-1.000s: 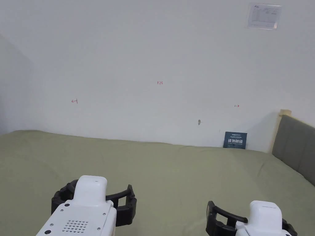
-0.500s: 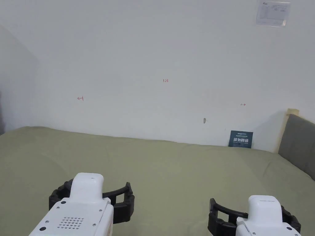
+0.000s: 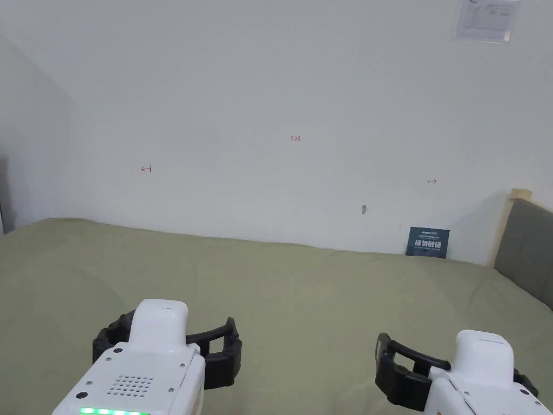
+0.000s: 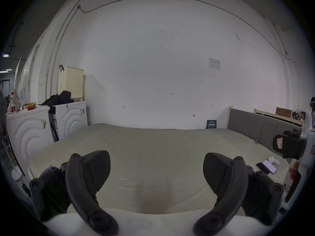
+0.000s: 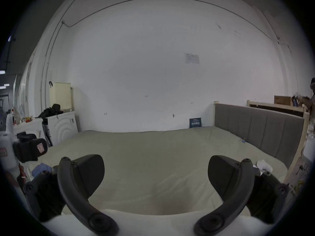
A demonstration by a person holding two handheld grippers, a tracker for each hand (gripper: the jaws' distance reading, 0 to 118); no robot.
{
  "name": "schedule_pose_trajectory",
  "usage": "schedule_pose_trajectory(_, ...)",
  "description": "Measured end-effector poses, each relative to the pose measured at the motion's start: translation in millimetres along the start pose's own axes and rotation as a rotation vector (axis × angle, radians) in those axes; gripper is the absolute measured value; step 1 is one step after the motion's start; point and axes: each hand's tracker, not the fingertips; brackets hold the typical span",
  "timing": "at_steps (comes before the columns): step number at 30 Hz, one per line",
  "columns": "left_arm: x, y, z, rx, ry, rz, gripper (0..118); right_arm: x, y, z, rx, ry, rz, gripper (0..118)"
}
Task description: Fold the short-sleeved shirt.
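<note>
Basically pre-start: left gripper (image 4: 156, 170) and right gripper (image 5: 156, 170) hovering wide-jawed, empty, over bed (image 3: 302, 292); possibly blue cloth (image 5: 41, 169) needs fetching first.

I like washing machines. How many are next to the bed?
2. One washing machine stands nearer the camera, left of the bed; the other washing machine stands beyond it, against the wall. More may be hidden.
</note>
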Motion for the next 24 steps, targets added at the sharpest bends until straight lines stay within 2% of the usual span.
schedule_pose_trajectory(3,1,0,0,-0.006,0.001,-0.019,114,2,1,1,0.011,-0.020,-0.022,118)
schedule_pose_trajectory(10,1,4,2,-0.009,-0.016,-0.003,114,6,4,0,-0.014,-0.032,0.017,118)
schedule_pose_trajectory(17,0,3,1,-0.021,-0.008,-0.011,114,9,9,-2,-0.047,-0.026,-0.030,118)
schedule_pose_trajectory(24,-4,3,0,-0.031,0.006,0.001,114,11,11,-2,-0.062,-0.038,-0.029,118)
